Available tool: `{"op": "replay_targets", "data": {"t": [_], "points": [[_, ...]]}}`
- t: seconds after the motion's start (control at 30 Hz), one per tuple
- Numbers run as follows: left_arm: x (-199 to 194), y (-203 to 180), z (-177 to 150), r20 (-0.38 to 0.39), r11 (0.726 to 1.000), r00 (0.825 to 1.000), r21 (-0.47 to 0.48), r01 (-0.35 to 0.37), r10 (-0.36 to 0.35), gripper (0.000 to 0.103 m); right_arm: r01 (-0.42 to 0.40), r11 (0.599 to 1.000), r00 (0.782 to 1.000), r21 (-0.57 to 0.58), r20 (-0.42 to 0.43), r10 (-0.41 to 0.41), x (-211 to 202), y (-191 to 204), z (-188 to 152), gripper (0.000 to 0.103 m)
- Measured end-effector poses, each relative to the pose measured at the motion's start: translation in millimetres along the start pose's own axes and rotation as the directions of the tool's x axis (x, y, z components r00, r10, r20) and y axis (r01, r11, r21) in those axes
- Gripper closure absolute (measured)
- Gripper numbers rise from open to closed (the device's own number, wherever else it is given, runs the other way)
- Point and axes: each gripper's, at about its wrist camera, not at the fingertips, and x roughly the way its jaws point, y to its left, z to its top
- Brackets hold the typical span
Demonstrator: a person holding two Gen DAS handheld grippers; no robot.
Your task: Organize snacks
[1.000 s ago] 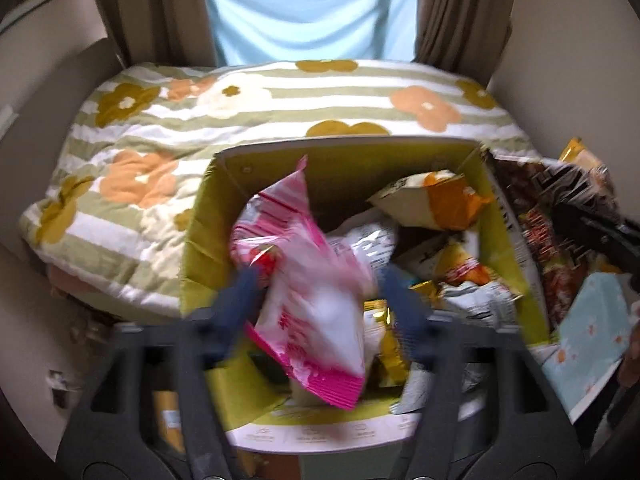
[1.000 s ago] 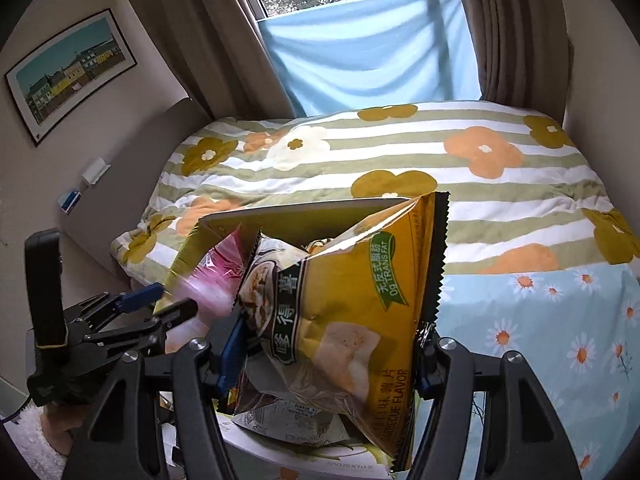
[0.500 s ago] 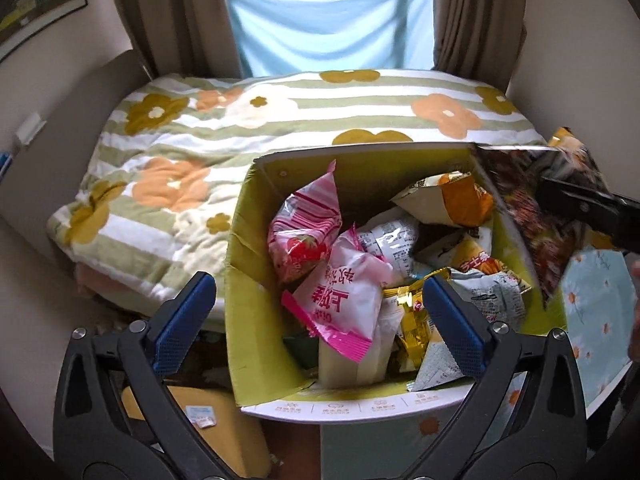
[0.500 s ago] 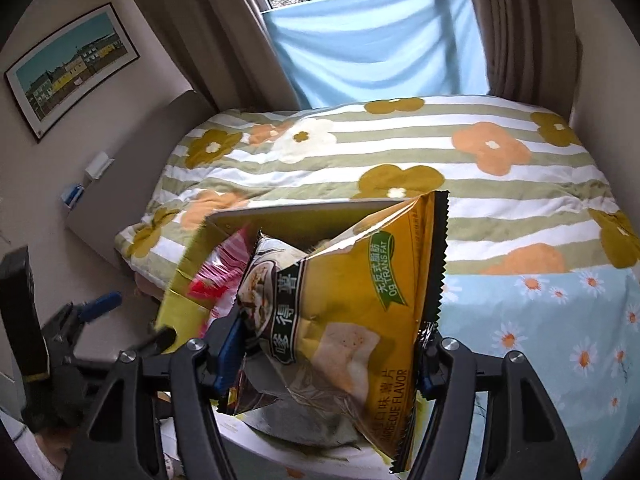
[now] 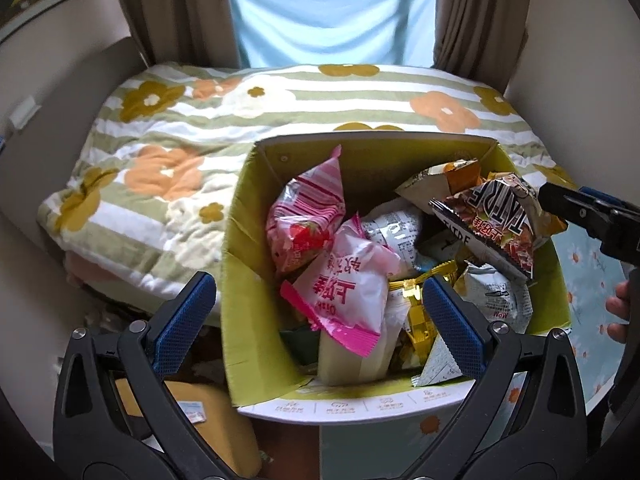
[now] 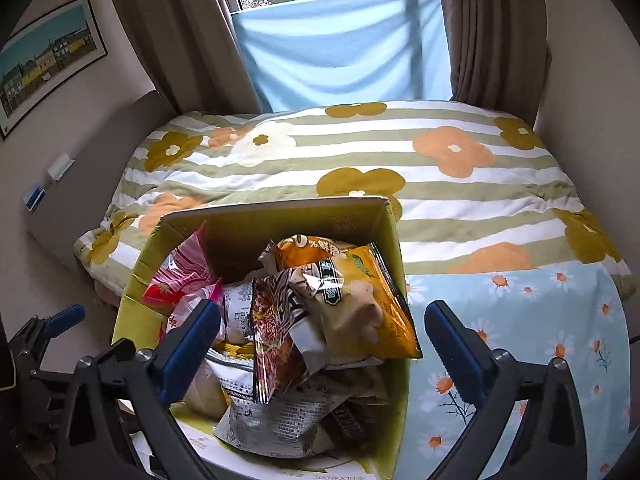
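Since both my tongs hang spread, empty: left gripper [image 5: 318, 318], right gripper [image 6: 322, 348] over cardboard box [image 6: 394, 248]. Yellow chip bag [image 6: 372, 312] ahead of right tongs, atop heap, near right wall. Risk: overfull pile, slick bag slides out.

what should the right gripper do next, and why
Probably draw the right gripper up and back from the box. It is open and empty, and the yellow chip bag lies on the heap inside, so nothing there needs holding.
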Motion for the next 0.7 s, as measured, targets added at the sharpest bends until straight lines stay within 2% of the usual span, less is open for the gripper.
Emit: {"op": "replay_targets", "data": {"t": [0.13, 0.27, 0.5, 0.7], "points": [[-2, -4, 1, 0.002, 1.0, 1.0, 0.0, 0.016, -0.016, 0.0, -0.004, 1.0, 1.0, 0.021, -0.013, 0.004, -2, -2, -3, 0.001], [-27, -12, 3, 0.058, 1.0, 0.998, 0.002, 0.002, -0.002, 0.0, -0.017, 1.0, 1.0, 0.012, 0.015, 0.017, -19, -5, -4, 0.001], [-85, -43, -4, 0.137, 1.0, 0.99, 0.011, -0.017, 0.016, 0.0, -0.002, 1.0, 0.992, -0.014, 0.125, 0.003, -84, -27, -13, 0.001], [-171, -84, -29, 0.302, 1.0, 0.953, -0.013, 0.004, 0.0, 0.0, 0.063, 0.997, 0.97, -0.053, 0.237, -0.049, -173, -51, -37, 0.001]]}}
